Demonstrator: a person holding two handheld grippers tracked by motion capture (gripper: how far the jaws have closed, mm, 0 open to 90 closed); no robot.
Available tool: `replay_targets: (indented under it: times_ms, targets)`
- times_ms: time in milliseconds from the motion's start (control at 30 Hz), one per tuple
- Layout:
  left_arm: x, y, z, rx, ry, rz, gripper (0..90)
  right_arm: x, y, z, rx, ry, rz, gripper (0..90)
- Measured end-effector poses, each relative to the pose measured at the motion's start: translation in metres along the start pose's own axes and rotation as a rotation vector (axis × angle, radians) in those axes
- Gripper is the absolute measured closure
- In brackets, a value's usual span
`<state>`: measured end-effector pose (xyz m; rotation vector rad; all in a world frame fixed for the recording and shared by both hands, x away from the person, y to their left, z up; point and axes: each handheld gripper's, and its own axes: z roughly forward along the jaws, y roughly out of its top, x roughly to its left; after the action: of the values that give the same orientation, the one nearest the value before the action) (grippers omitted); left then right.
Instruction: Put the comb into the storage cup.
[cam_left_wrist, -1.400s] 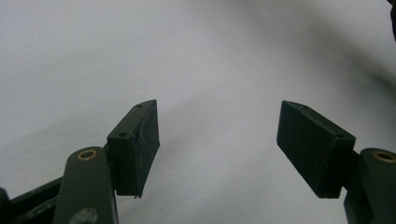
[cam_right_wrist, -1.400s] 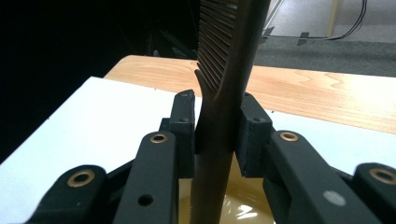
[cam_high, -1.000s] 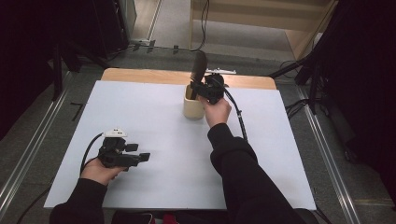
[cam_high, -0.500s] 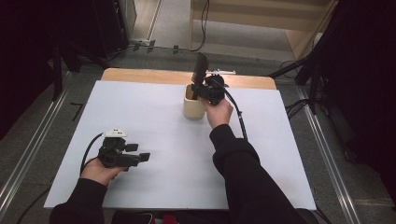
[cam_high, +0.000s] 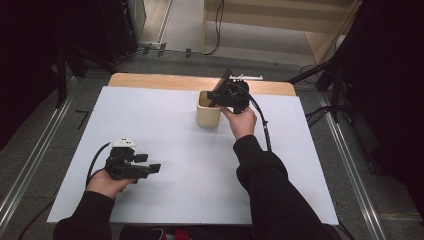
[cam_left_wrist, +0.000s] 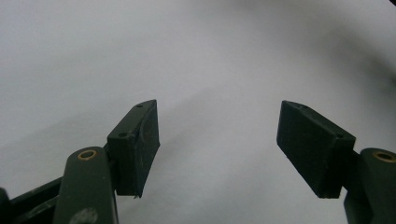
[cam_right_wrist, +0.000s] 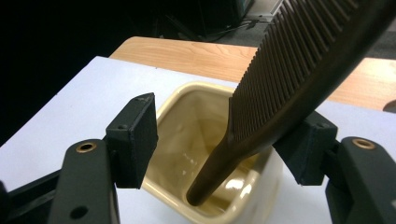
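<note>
A cream square cup (cam_high: 207, 115) stands at the back middle of the white sheet (cam_high: 165, 130). A dark wide-tooth comb (cam_high: 222, 82) stands in it handle down, teeth end up and leaning right. My right gripper (cam_high: 216, 98) hovers at the cup's rim. In the right gripper view its jaws stand open on either side of the comb (cam_right_wrist: 303, 70), which leans against the right pad (cam_right_wrist: 308, 154); the handle tip rests inside the cup (cam_right_wrist: 187, 91). My left gripper (cam_high: 151, 169) lies low at the front left, open (cam_left_wrist: 217, 107) over bare sheet.
The sheet covers a wooden table whose bare strip (cam_high: 150, 80) shows along the back. Metal rails (cam_high: 30, 165) run along both sides on the floor. A cable (cam_high: 265, 130) trails from the right gripper beside the forearm.
The comb has sunk lower into the cup and tilted more to the right. The left hand and its gripper have stayed still.
</note>
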<state>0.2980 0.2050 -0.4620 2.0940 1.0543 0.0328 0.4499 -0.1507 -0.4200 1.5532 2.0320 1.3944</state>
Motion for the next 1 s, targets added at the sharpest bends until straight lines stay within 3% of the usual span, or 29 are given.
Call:
replay_targets:
  times_ms: [200, 700, 1000]
  targets:
    - [0.001, 0.000, 0.000, 0.000, -0.002, 0.001, 30.4, -0.002, -0.006, -0.007, 0.014, 0.021, 0.021, 32.9]
    - [0.003, 0.002, -0.001, -0.003, 0.005, -0.004, 30.3, -0.001, -0.018, -0.023, 0.044, 0.046, -0.004, 32.9]
    - [0.004, 0.002, -0.002, -0.003, 0.009, -0.007, 30.3, 0.000, -0.028, -0.033, 0.049, 0.118, -0.027, 32.0]
